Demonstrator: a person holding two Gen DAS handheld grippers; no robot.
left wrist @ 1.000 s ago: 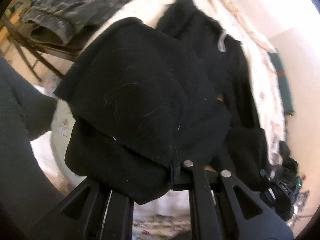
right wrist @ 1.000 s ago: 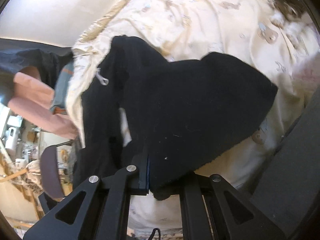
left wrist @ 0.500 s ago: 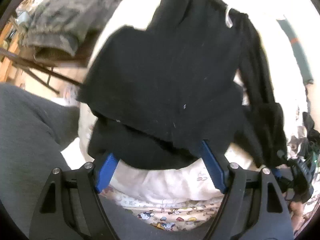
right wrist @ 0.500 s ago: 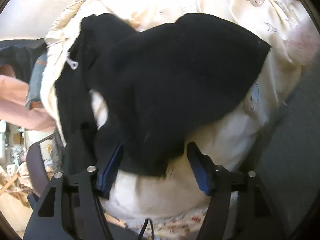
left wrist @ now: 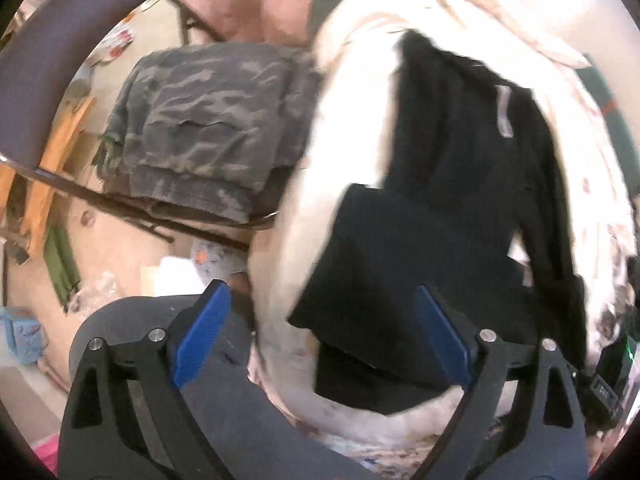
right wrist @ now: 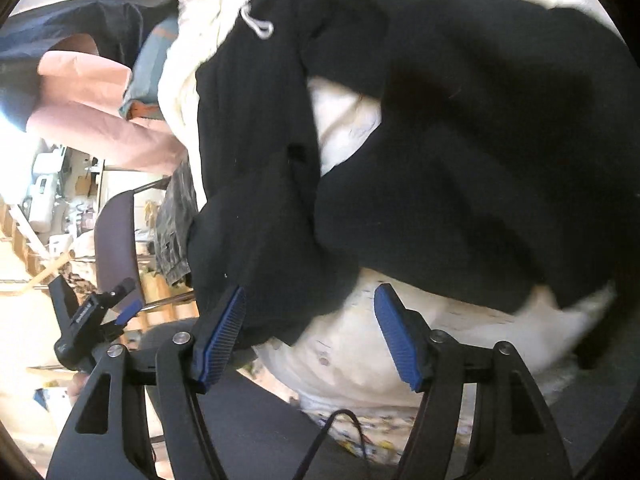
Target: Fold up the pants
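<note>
We find the left gripper (left wrist: pixel 320 336) with jaws opening and nothing clamped; the right gripper (right wrist: pixel 310 336) stands apart and empty; the black pants (left wrist: pixel 440 220) lie doubled on the cream bedcover (left wrist: pixel 352 128); a fold looks just released; next we judge fresh grips on the folded edge are needed.

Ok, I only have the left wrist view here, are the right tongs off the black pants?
Observer: Yes. The right tongs stand open; the black pants lie on the cream bedding, a corner hanging between the pads unpressed.
Operator: Any drawstring showing?
Observer: A white drawstring loop lies at the waistband, at the top of the right view.
Operator: Do you see my left tongs?
Observer: Yes, the left tongs sit at the right view's left edge, beside the chair, their jaws opening, nothing between them.
</note>
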